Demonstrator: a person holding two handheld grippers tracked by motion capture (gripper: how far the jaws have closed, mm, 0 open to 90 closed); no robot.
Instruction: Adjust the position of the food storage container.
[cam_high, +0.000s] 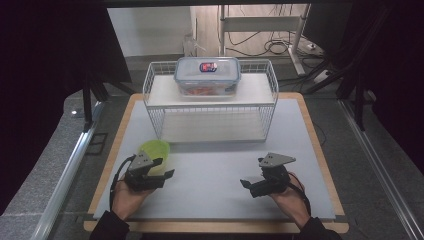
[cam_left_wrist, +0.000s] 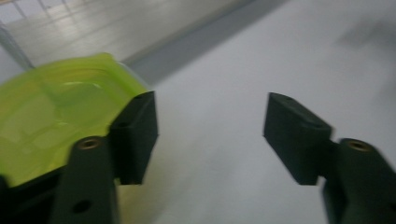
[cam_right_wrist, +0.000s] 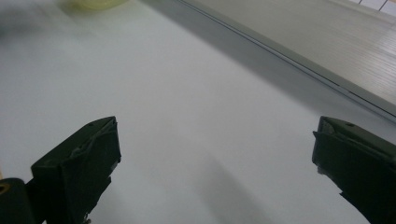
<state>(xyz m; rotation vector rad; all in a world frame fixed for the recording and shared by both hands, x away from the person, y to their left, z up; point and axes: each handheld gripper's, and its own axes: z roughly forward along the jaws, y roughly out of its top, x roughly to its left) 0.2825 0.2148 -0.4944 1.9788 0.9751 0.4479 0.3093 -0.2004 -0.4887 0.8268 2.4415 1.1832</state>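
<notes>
The green bowl (cam_high: 154, 149) is a small cup-like bowl of clear, yellow-green plastic. It stands upright on the table, its mouth facing up, and nothing can be seen inside it. In the left gripper view it (cam_left_wrist: 56, 112) lies just outside the left finger (cam_left_wrist: 135, 135) of the left gripper (cam_left_wrist: 210, 135), not between the two fingers.
</notes>
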